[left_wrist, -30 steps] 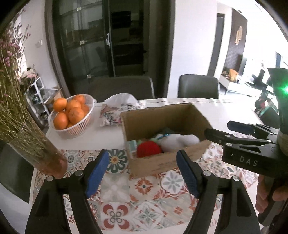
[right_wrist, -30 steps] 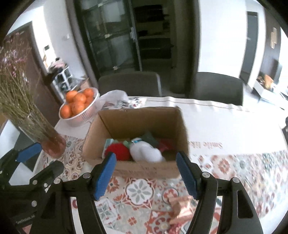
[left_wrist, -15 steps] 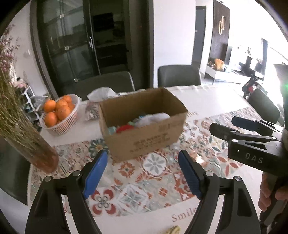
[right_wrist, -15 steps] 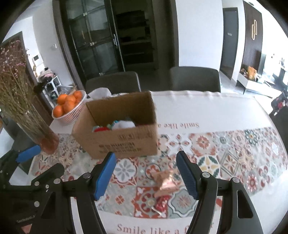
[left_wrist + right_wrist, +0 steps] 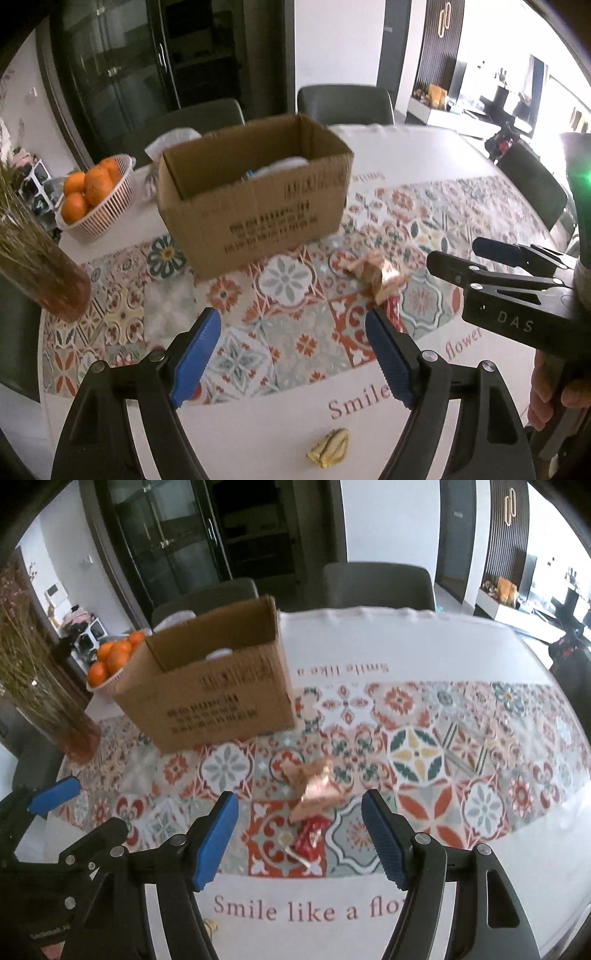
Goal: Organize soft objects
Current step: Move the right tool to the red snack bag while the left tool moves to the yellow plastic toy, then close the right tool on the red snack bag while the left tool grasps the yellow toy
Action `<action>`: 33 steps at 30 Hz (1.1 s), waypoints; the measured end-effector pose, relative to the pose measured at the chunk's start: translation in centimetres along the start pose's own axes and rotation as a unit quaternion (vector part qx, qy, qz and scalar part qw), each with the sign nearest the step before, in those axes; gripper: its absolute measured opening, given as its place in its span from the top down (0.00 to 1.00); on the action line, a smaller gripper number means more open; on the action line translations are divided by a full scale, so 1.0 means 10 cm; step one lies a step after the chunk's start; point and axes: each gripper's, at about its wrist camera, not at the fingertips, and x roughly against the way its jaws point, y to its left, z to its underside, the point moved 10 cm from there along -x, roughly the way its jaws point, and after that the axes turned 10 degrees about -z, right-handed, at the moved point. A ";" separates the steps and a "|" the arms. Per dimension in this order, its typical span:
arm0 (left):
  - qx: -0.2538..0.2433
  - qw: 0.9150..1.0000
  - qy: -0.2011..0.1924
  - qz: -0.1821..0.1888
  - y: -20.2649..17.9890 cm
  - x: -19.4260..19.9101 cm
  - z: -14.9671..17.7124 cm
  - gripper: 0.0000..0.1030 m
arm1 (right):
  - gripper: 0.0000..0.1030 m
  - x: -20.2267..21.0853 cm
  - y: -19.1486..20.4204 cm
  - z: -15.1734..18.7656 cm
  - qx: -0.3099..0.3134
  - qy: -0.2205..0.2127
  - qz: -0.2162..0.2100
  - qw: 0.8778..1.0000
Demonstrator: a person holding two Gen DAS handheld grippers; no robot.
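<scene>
Both wrist views face cardboard box (image 5: 255, 195) downward.

I count one cardboard box (image 5: 207, 686), one basket (image 5: 99, 206) of oranges and one vase (image 5: 44, 273) beyond my claws, plus two chairs (image 5: 376, 587) behind the bench (image 5: 406, 646).

Left gripper (image 5: 291, 354): tipped down, jaws wide apart, nothing between them.
Right gripper (image 5: 299, 834): tipped down too, jaws apart (empty).
Hand (image 5: 554, 387): wrapped around the right gripper's handle.
</scene>
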 end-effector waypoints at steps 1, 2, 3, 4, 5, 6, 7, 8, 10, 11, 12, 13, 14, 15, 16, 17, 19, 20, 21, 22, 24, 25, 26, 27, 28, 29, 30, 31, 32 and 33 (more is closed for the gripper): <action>-0.002 1.000 0.008 0.001 -0.02 -0.02 0.07 0.22 | 0.32 -0.02 -0.02 0.05 -0.002 0.003 0.002 1.000; -0.003 1.000 0.012 0.002 -0.03 -0.04 0.11 0.22 | 0.32 -0.03 -0.03 0.09 -0.002 0.004 0.003 1.000; -0.003 1.000 0.016 0.002 -0.04 -0.05 0.16 0.22 | 0.32 -0.04 -0.04 0.13 -0.004 0.005 0.004 1.000; -0.004 1.000 0.022 0.002 -0.05 -0.07 0.20 0.22 | 0.32 -0.05 -0.06 0.19 -0.008 0.007 0.005 1.000; -0.005 1.000 0.029 0.001 -0.07 -0.09 0.26 0.22 | 0.32 -0.05 -0.06 0.23 -0.011 0.009 0.003 1.000; -0.004 0.999 0.033 0.002 -0.08 -0.09 0.31 0.22 | 0.32 -0.06 -0.07 0.25 -0.012 0.010 0.003 1.000; -0.003 0.999 0.037 0.003 -0.09 -0.09 0.36 0.22 | 0.32 -0.07 -0.09 0.29 -0.014 0.011 0.006 1.000; -0.003 0.999 0.038 0.003 -0.10 -0.09 0.39 0.22 | 0.32 -0.07 -0.08 0.31 -0.014 0.011 0.007 1.000; -0.006 0.999 0.039 -0.001 -0.11 -0.08 0.46 0.22 | 0.32 -0.07 -0.08 0.36 -0.011 0.010 0.009 1.000; -0.010 0.999 0.040 -0.003 -0.12 -0.08 0.50 0.22 | 0.32 -0.07 -0.08 0.38 -0.010 0.011 0.010 1.000; -0.011 0.999 0.041 -0.002 -0.13 -0.08 0.53 0.22 | 0.32 -0.07 -0.08 0.40 -0.010 0.010 0.009 1.000; -0.010 0.999 0.042 -0.001 -0.13 -0.07 0.57 0.22 | 0.32 -0.06 -0.08 0.44 -0.011 0.009 0.009 1.000; -0.008 0.999 0.042 -0.001 -0.14 -0.06 0.60 0.22 | 0.32 -0.06 -0.08 0.46 -0.011 0.008 0.009 1.000; -0.007 0.999 0.039 0.000 -0.14 -0.04 0.63 0.22 | 0.32 -0.05 -0.08 0.49 -0.013 0.003 0.009 1.000; -0.008 0.999 0.035 -0.002 -0.14 -0.03 0.66 0.22 | 0.32 -0.05 -0.09 0.50 -0.014 0.001 0.009 1.000; -0.011 0.999 0.031 -0.004 -0.16 -0.02 0.69 0.22 | 0.32 -0.05 -0.09 0.52 -0.013 -0.003 0.009 1.000; -0.020 1.000 0.024 -0.005 -0.19 -0.01 0.77 0.22 | 0.32 -0.07 -0.10 0.56 -0.013 -0.008 0.010 1.000; -0.024 0.999 0.023 -0.006 -0.20 -0.01 0.80 0.22 | 0.32 -0.08 -0.10 0.58 -0.014 -0.010 0.009 1.000; -0.026 0.999 0.021 -0.006 -0.22 -0.01 0.83 0.22 | 0.32 -0.09 -0.10 0.60 -0.014 -0.011 0.008 1.000; -0.026 0.999 0.021 -0.005 -0.23 -0.02 0.87 0.22 | 0.32 -0.11 -0.10 0.63 -0.011 -0.010 0.009 1.000; -0.022 0.999 0.028 0.006 -0.27 -0.05 0.98 0.22 | 0.32 -0.15 -0.09 0.69 -0.009 -0.007 0.006 1.000; -0.020 0.999 0.030 0.007 -0.27 -0.06 1.02 0.22 | 0.32 -0.19 -0.09 0.73 -0.008 -0.004 0.006 1.000; -0.022 0.999 0.032 0.005 -0.28 -0.08 1.08 0.22 | 0.32 -0.21 -0.09 0.75 -0.008 -0.003 0.005 1.000; -0.022 0.999 0.033 0.003 -0.28 -0.09 1.12 0.22 | 0.32 -0.24 -0.09 0.78 -0.008 -0.004 0.004 1.000; -0.023 0.999 0.033 0.004 -0.29 -0.10 1.15 0.22 | 0.32 -0.26 -0.08 0.81 -0.008 -0.004 0.002 1.000; -0.023 0.999 0.031 0.005 -0.31 -0.11 1.20 0.22 | 0.32 -0.28 -0.08 0.83 -0.008 -0.006 0.001 1.000; -0.025 0.999 0.028 0.004 -0.32 -0.11 1.23 0.22 | 0.32 -0.30 -0.08 0.85 -0.008 -0.007 0.000 1.000; -0.031 0.999 0.023 -0.002 -0.33 -0.11 1.27 0.22 | 0.32 -0.33 -0.07 0.87 -0.006 -0.007 0.000 1.000; -0.039 0.999 0.017 -0.006 -0.36 -0.11 1.31 0.22 | 0.32 -0.36 -0.07 0.89 -0.005 -0.008 -0.001 1.000; -0.045 0.999 0.012 -0.008 -0.38 -0.11 1.34 0.22 | 0.32 -0.38 -0.07 0.91 -0.002 -0.010 0.000 1.000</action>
